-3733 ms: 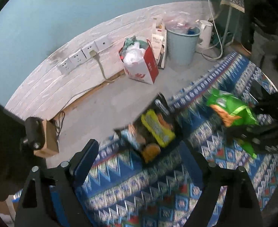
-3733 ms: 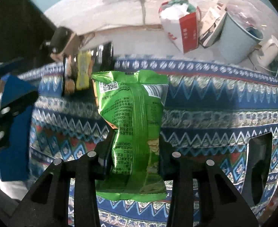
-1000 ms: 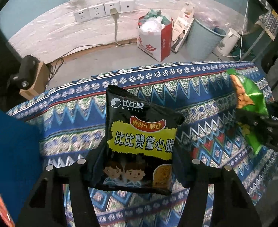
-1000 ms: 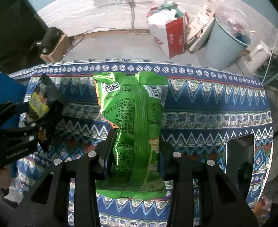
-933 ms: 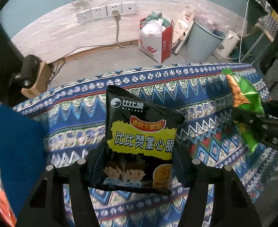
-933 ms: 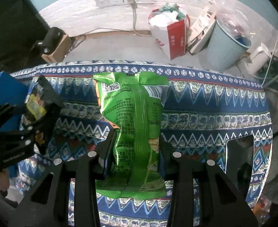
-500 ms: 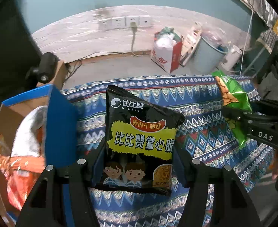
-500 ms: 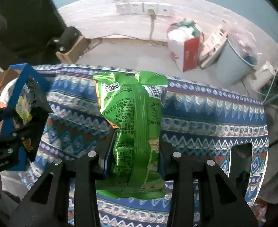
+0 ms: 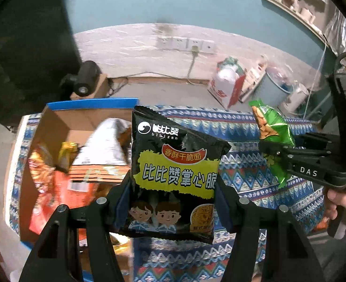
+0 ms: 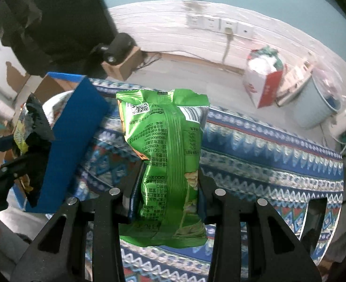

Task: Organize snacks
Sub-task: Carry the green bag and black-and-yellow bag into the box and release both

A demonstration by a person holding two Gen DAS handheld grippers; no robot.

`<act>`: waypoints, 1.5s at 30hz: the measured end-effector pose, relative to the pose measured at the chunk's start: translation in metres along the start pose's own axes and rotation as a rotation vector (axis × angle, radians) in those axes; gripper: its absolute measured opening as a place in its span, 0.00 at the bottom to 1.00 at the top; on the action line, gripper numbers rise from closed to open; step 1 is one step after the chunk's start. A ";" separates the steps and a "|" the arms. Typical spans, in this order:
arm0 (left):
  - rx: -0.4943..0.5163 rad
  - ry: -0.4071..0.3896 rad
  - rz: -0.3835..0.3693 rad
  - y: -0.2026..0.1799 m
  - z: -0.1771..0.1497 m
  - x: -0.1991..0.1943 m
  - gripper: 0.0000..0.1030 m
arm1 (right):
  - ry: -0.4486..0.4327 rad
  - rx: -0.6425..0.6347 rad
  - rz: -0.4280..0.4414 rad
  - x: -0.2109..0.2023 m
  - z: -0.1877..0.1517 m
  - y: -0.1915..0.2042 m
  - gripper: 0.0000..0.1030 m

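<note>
Black noodle packet (image 9: 175,178) is upright in your left gripper (image 9: 173,202), long axis vertical, print facing the camera, fingers clamped on its lower sides. Since half a second ago you've swung left: the blue-rimmed box (image 9: 90,103) of snacks now sits right behind and left of it (drop looks close). Green snack bag (image 10: 165,164) stands upright too, back seam facing the camera, pinched in your right gripper (image 10: 165,195) over the patterned desk (image 10: 267,155).
</note>
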State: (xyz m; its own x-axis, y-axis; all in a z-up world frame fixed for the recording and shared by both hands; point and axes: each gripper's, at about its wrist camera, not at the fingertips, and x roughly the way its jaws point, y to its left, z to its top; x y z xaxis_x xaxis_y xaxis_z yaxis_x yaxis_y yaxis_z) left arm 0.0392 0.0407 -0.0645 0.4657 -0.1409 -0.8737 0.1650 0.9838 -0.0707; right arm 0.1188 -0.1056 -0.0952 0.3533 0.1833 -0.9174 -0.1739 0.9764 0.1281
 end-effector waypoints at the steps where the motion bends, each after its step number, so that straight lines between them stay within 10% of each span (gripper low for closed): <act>1: -0.007 -0.011 0.004 0.006 0.000 -0.004 0.61 | 0.000 -0.005 0.006 0.001 0.002 0.005 0.37; 39: -0.373 0.005 0.180 0.194 -0.040 -0.025 0.75 | 0.061 -0.291 0.193 0.068 0.082 0.255 0.37; 45: -0.378 -0.015 0.211 0.198 -0.039 -0.036 0.78 | 0.014 -0.273 0.203 0.058 0.090 0.252 0.64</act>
State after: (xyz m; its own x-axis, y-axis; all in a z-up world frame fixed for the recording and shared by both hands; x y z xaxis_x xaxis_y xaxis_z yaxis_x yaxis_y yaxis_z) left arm 0.0211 0.2449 -0.0655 0.4677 0.0692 -0.8812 -0.2637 0.9624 -0.0644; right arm 0.1784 0.1613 -0.0818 0.2736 0.3670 -0.8891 -0.4798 0.8532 0.2045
